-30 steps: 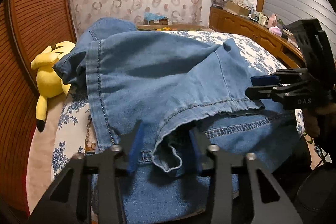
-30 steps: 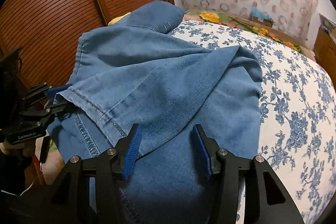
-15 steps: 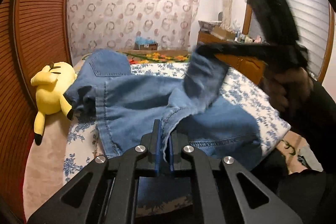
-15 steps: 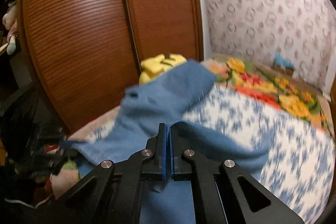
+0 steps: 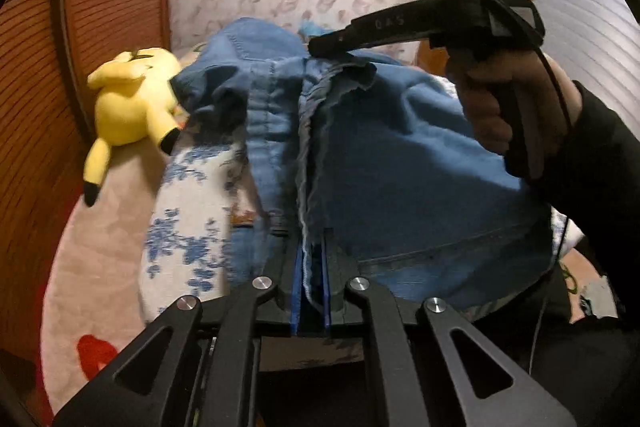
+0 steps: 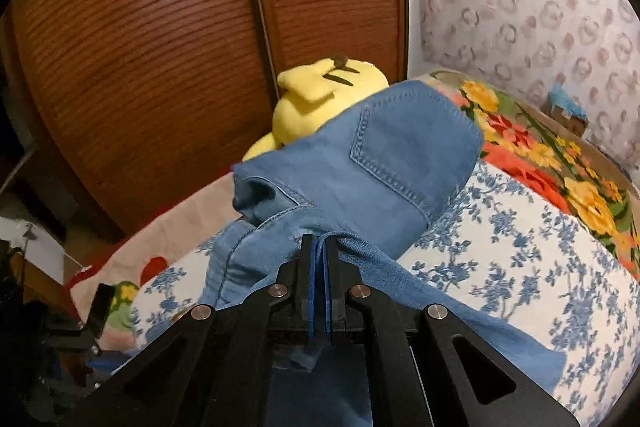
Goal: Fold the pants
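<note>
Blue denim pants (image 5: 400, 155) on floral bedspread (image 6: 520, 267), left gripper (image 5: 311, 267) pinched on raw hem edge, right gripper (image 6: 319, 267) clamped on a fold near back pocket (image 6: 400, 147), yellow plush toy (image 5: 132, 103) just beside waistband

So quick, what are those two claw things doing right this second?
Left gripper: closed, pinching the hem edge of the jeans.
Right gripper: closed, clamped on a fold of the jeans.

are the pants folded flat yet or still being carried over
Mid-fold. Both grippers, left and right, are shut on the jeans, hem lifted off the bed.
</note>
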`<state>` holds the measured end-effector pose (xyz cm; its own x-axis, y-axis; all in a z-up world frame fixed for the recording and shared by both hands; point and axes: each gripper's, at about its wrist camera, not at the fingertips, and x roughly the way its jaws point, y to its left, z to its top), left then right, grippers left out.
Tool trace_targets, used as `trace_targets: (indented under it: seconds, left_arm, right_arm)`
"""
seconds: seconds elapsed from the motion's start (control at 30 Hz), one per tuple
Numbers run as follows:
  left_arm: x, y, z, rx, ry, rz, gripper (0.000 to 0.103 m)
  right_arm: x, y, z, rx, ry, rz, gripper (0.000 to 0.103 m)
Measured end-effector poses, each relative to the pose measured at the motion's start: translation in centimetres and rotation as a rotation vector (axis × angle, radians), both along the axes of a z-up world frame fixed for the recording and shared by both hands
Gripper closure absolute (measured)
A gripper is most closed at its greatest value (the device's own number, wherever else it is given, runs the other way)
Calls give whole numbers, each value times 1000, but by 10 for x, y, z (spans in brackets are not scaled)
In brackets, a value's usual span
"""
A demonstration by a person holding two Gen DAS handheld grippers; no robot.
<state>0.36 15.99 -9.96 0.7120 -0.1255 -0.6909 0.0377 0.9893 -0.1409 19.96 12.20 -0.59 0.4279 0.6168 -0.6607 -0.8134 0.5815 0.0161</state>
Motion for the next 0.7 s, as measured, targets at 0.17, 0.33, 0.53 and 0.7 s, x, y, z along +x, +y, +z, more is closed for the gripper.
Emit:
trace_targets:
  seconds: [0.17,0.33,0.53,0.7]
  left_arm:
    - [-6,4,11,3,-38,11,85]
    - [-2,1,21,8,-71,4,45]
    - [5,-9,27,18,-97,-6,25]
    - [13,-15,25,15,-91,-7,25]
  right_arm:
    - [-3,-1,5,43,53,13,66]
    - [-1,-19,10,98,32,16,52]
    - [-19,-73,20,99,-87,-45,40]
    - [-40,-133,1,64,-123,-151,39]
